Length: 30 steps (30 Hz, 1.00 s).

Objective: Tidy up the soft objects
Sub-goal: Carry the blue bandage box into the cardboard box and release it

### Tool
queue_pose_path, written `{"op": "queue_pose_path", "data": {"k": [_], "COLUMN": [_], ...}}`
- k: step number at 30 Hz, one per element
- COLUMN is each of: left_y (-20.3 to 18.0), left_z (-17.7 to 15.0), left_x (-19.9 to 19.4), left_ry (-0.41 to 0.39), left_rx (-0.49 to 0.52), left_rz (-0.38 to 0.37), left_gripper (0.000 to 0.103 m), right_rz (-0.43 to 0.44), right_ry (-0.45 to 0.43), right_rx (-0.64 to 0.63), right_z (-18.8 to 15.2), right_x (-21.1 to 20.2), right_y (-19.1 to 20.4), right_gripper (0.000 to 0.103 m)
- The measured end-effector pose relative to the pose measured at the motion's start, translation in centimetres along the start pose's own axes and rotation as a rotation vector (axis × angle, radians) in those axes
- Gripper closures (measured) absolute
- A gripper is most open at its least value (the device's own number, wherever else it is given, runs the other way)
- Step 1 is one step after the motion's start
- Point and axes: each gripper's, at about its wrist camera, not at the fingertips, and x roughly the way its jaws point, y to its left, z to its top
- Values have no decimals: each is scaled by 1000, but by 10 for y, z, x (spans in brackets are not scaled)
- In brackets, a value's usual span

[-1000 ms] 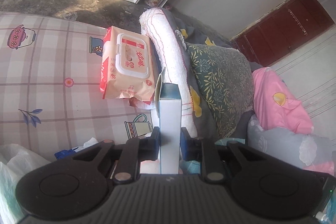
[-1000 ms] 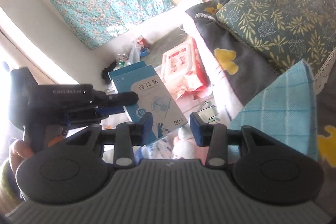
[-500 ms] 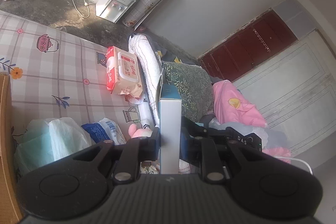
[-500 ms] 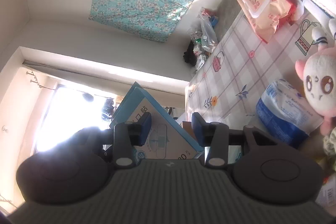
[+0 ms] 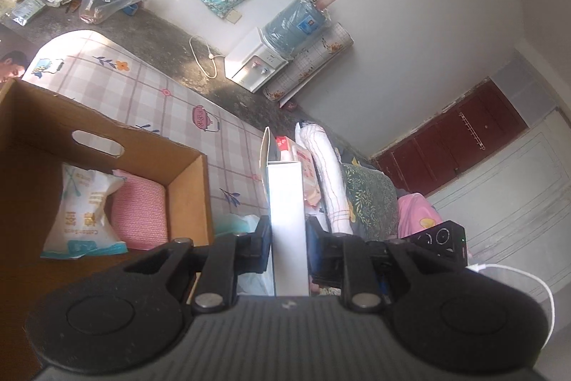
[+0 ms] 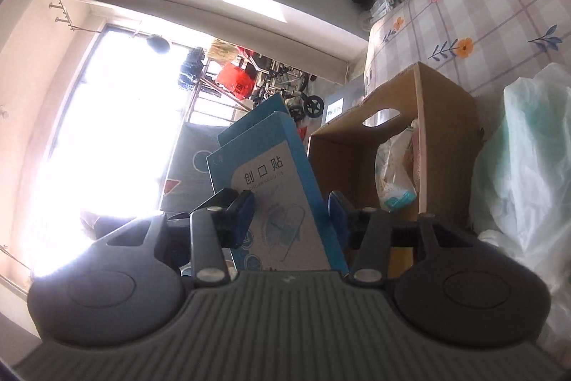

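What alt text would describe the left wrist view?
The left gripper clamps a slim white box upright beside an open cardboard box holding a white packet and a pink cloth.

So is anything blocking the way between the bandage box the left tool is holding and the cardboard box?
Nothing visible. The left tool grips the bandage box, and the cardboard box beside it is open-topped, holding only a bag and a pink cloth.

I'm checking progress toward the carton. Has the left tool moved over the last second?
Yes. The left tool, clamped on the plaster box, swung away from the wipes pack toward the cardboard box.
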Motion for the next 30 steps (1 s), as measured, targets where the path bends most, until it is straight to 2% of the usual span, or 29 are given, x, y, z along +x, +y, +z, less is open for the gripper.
{"op": "queue_pose_path", "data": {"k": [1, 2, 5, 6, 7, 9, 11, 13, 14, 15, 16, 19, 25, 30], "left_y": [11, 28, 69, 79, 95, 113, 129, 133, 134, 134, 134, 131, 119, 119], "left_z": [2, 7, 19, 23, 28, 37, 47, 55, 58, 61, 62, 58, 43, 30], "left_x": [-5, -13, -22, -22, -23, -18, -16, -14, -11, -7, -5, -4, -7, 1], "left_ry": [-10, -22, -37, -38, -39, -38, -61, -101, -106, -94, -87, -73, -45, 46], "left_rx": [-21, -52, -120, -134, -154, -171, -157, -107, -92, -73, -64, -30, 21, 29], "left_rz": [16, 36, 89, 107, 136, 180, 272, 396, 427, 456, 471, 450, 444, 542], "left_gripper": [81, 81, 80, 80, 79, 78, 78, 71, 58, 54, 54, 54, 54, 59], "right_rz": [-11, -35, -75, -75, -98, -122, -140, -204, -234, -260, -289, -313, -326, -288], "right_ry": [25, 70, 115, 115, 132, 140, 129, 105, 110, 117, 121, 138, 125, 81], "right_rx": [0, 9, 33, 33, 61, 99, 119, 103, 104, 109, 117, 111, 43, -63], "right_z": [-2, -3, -2, -2, -1, 0, 3, 6, 7, 7, 5, 0, -2, -7], "right_x": [19, 61, 117, 117, 146, 176, 199, 220, 230, 237, 243, 250, 239, 197], "right_y": [6, 12, 13, 13, 8, 1, -6, -16, -22, -28, -34, -43, -29, 5], "right_gripper": [56, 56, 56, 56, 56, 56, 57, 58, 58, 58, 58, 58, 58, 58]}}
